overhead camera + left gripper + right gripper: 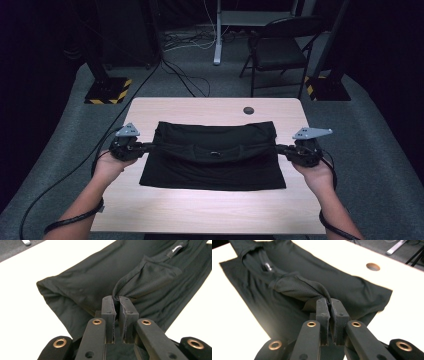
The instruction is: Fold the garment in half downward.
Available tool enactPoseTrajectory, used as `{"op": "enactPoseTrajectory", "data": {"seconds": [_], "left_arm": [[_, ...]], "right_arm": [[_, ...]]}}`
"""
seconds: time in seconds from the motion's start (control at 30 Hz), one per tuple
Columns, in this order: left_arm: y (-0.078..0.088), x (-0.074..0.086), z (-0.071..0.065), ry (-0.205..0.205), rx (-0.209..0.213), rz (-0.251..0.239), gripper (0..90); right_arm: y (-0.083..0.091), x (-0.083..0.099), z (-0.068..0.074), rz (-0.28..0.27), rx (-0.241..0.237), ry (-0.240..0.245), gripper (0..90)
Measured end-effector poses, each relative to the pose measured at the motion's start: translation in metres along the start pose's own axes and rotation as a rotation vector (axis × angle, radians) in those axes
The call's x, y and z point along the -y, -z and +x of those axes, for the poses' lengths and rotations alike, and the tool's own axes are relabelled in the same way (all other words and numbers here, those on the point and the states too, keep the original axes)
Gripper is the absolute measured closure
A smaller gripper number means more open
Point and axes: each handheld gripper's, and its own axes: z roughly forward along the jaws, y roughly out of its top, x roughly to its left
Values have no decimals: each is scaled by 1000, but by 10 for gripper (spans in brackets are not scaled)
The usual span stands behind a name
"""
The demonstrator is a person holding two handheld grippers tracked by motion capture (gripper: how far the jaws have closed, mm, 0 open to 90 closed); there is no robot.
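Observation:
A black garment point(215, 172) lies spread on the light wooden table point(210, 212). Its near part is lifted off the table and stretched between my two grippers, with a small label point(215, 154) in the middle of the raised band. My left gripper point(148, 146) is shut on the garment's left shoulder edge point(130, 290); the cloth bunches at its tips point(117, 299). My right gripper point(280, 148) is shut on the right shoulder edge point(297, 287), the fabric pinched at its tips point(329, 300). Both grippers are held level, facing each other.
A round cable hole point(248, 110) sits in the table near its far edge. Beyond the table stand a folding chair point(277, 50) and two stand bases with yellow-black stripes point(107, 90). Cables trail from both grippers across the floor.

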Motion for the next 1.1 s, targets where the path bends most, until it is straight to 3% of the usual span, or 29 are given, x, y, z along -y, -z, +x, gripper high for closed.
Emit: {"op": "enactPoseTrajectory", "data": {"seconds": [0.2, 0.37, 0.5, 0.67, 0.77, 0.87, 0.97, 1.1], "left_arm": [[-6, 34, -9, 35, 49, 23, 830], [-20, 64, -16, 54, 75, 81, 828], [-27, 82, -20, 76, 99, 102, 827], [-40, 99, -24, 78, 99, 165, 787], [-41, 104, -23, 99, 111, 163, 725], [-35, 103, -21, 109, 106, 144, 606], [-27, 98, -21, 106, 92, 113, 497], [-22, 87, -22, 95, 86, 78, 378]], "right_arm": [[-3, 31, 8, 41, -31, -24, 860], [-8, 59, 12, 95, -52, -50, 860], [-14, 81, 13, 130, -73, -88, 859], [-27, 103, 16, 206, -85, -109, 851], [-30, 109, 16, 218, -94, -127, 802], [-25, 110, 17, 200, -111, -151, 710], [-17, 106, 17, 166, -99, -158, 588], [-11, 97, 18, 123, -93, -158, 522]]}}
